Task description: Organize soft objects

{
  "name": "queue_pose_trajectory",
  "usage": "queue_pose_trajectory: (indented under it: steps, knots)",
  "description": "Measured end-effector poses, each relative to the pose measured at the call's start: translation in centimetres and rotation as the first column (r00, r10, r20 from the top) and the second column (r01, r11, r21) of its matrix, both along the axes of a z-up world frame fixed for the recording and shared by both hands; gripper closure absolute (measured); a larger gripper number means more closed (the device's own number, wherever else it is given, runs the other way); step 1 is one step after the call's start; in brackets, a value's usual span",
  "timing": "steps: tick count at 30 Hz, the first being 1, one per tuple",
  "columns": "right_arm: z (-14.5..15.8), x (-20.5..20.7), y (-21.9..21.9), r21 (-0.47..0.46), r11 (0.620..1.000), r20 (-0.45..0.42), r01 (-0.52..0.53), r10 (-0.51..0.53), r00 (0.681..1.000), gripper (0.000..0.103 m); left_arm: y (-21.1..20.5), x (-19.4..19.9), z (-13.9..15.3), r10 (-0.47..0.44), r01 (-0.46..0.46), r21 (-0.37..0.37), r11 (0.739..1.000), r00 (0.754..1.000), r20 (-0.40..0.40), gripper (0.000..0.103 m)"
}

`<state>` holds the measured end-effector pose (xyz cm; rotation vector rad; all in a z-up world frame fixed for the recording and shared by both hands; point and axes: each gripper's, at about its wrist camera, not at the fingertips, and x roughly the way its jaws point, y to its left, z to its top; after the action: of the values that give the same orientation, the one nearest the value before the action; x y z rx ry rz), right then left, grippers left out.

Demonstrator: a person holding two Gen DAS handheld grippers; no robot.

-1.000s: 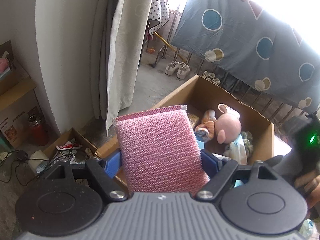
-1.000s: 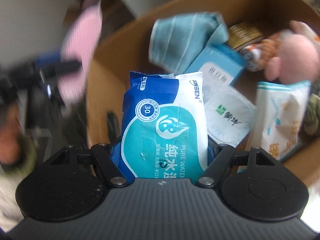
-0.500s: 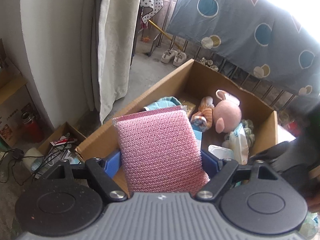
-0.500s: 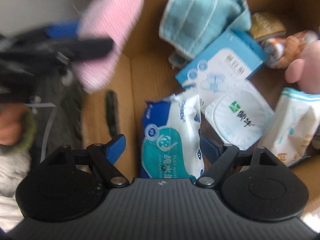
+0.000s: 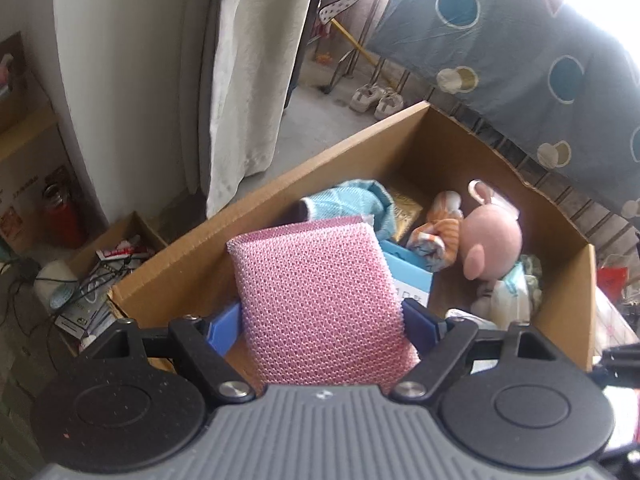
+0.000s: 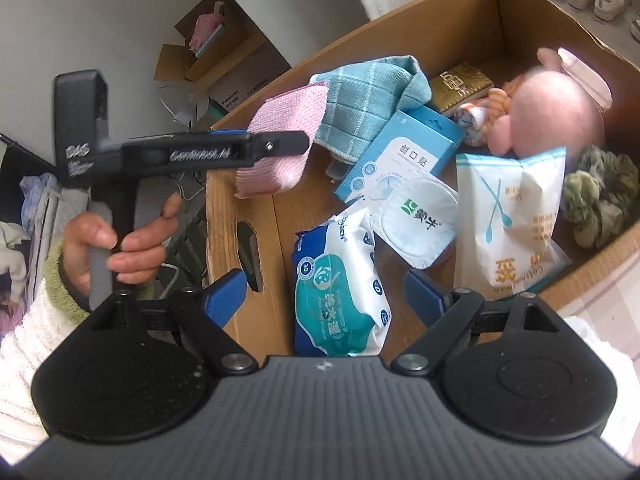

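The left gripper (image 5: pixel 322 322) holds a pink mesh sponge (image 5: pixel 320 304) clamped between its blue fingers (image 5: pixel 224 322); the sponge stands up out of the grip and hangs over the near wall of an open cardboard box (image 5: pixel 248 208). In the right wrist view the same sponge (image 6: pixel 284 140) juts from the left gripper (image 6: pixel 276 146) just over the box's rim (image 6: pixel 248 200), with a person's hand (image 6: pixel 120 240) wrapped around the gripper handle.

The right gripper (image 6: pixel 324 294) has its fingers (image 6: pixel 224 296) spread wide with nothing pressed between them; its jaws have just been opening. A blue-and-white pack of wet wipes (image 6: pixel 340 284) lies on the box floor below and between those fingers, touching neither.

Further into the box lie a teal checked cloth (image 6: pixel 368 96), a light blue carton (image 6: pixel 396 152), a round white pouch (image 6: pixel 416 220), a pack of cotton swabs (image 6: pixel 508 216) and a pink plush toy (image 6: pixel 556 112).
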<state>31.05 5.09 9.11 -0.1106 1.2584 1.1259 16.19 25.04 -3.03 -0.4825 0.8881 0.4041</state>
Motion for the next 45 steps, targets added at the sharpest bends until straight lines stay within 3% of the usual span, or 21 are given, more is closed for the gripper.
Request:
queue_pose_trajectory:
  steps: [5,19,25,29,34,36,41,45]
  knots:
    - [-1.1,0.1,0.2,0.010,1.000,-0.010,0.005,-0.005,1.000,0.017,-0.9,0.4,-0.6,-0.018,0.020,0.064,0.998,0.999,-0.039,0.014]
    - [0.3,-0.5,-0.6,0.067,0.996,0.000,0.050,-0.050,0.999,0.016,-1.3,-1.7,1.4,0.011,-0.011,0.027,1.000,1.000,-0.005,0.012]
    - [1.5,-2.0,-3.3,0.184,0.971,-0.014,0.154,-0.154,0.988,0.016,-2.9,-5.1,3.9,0.003,-0.006,0.057,0.998,0.998,0.056,0.012]
    - [2.4,-4.4,-6.1,0.269,0.932,0.007,0.242,-0.253,0.967,0.015,-4.6,-8.0,5.3,-0.009,-0.001,0.094,0.996,0.995,0.104,0.005]
    - [3.7,-8.4,-9.9,0.336,0.877,0.129,0.344,-0.405,0.905,0.008,-8.2,-10.7,6.3,-0.050,0.030,0.170,0.985,0.991,0.120,0.001]
    - [4.0,-10.1,-11.1,0.338,0.858,0.202,0.387,-0.468,0.860,0.003,-9.7,-11.6,6.3,-0.073,0.050,0.192,0.980,0.990,0.119,0.000]
    - [3.5,-13.7,-13.4,0.319,0.825,0.325,0.466,-0.557,0.764,0.001,-12.6,-13.9,6.3,-0.095,0.064,0.186,0.980,0.982,0.164,0.000]
    - [2.6,-16.8,-14.2,0.283,0.790,0.448,0.543,-0.610,0.654,0.001,-14.4,-15.1,6.1,-0.140,0.104,0.197,0.975,0.974,0.180,0.000]
